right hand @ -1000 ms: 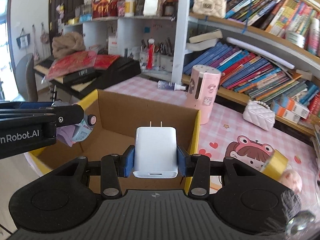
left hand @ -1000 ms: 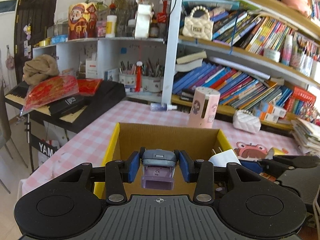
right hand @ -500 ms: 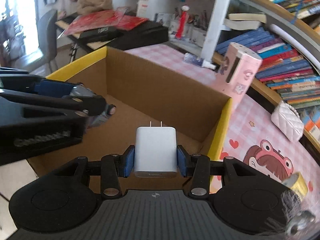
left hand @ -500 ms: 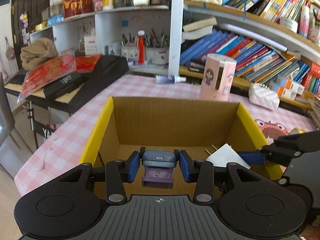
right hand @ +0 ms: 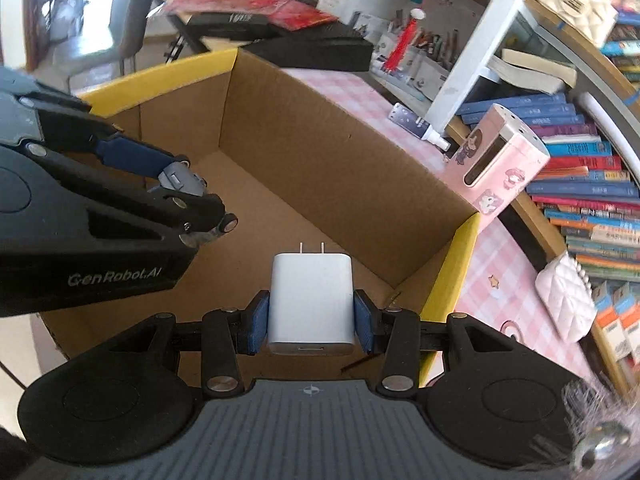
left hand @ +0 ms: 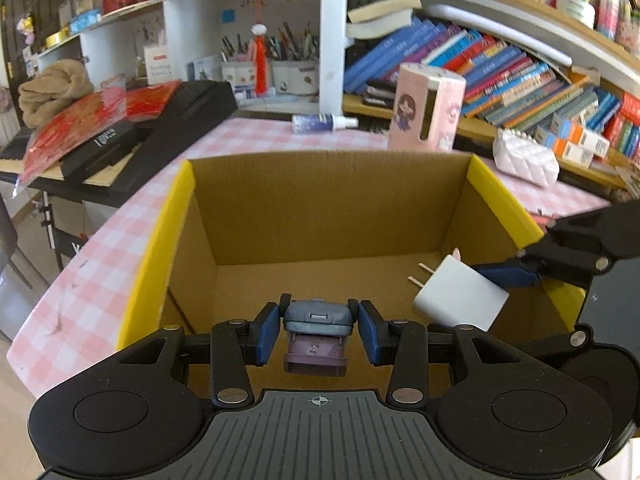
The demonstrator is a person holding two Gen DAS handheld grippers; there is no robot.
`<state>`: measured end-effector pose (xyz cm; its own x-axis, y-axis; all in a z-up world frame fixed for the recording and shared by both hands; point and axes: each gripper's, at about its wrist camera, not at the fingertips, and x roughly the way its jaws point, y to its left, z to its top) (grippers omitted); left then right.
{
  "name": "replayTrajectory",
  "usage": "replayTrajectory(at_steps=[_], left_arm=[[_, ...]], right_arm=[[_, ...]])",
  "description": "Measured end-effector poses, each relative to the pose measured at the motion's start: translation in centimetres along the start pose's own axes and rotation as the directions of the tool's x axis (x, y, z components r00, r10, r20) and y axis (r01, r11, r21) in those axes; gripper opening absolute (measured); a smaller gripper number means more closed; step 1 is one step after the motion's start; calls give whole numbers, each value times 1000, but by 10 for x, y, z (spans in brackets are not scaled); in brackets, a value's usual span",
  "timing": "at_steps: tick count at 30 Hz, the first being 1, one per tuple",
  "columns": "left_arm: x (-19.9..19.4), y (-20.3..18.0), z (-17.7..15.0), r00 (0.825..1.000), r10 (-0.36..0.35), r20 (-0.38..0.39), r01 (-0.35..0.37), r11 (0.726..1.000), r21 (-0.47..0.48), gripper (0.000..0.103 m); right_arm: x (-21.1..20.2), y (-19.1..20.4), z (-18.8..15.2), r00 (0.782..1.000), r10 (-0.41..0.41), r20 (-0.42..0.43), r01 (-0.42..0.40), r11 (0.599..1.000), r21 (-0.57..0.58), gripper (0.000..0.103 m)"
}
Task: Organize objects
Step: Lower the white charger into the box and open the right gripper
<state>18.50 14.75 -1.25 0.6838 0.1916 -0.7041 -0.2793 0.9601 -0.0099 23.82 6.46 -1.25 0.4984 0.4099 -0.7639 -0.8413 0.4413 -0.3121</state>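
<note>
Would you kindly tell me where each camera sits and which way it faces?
Left wrist: on the left gripper, looking down into the box; its fingers hold a small toy; the right gripper enters from the right.
Right wrist: on the right gripper, facing the box; its fingers hold the charger.
Shared: box, charger, toy, pink case.

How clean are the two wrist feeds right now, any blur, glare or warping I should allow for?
Left wrist: sharp; fisheye bends the bookshelf; cardboard box evenly lit. Right wrist: view tilted, left-edge window blown out, margins smeared, but the white charger in the right gripper stays crisp.
</note>
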Motion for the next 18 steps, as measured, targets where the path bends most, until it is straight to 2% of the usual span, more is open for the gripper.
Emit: replayTrajectory(at_steps=[6, 18], left_arm=[[2, -7, -1, 1000, 7, -18, -6, 999, 45, 41], [9, -4, -2, 997, -19, -77, 17, 1000, -17, 41]], right_arm=[[3, 4, 2, 1000, -10, -26, 9, 999, -35, 41], [2, 6, 0, 999, -19, -29, 18, 999, -40, 42]])
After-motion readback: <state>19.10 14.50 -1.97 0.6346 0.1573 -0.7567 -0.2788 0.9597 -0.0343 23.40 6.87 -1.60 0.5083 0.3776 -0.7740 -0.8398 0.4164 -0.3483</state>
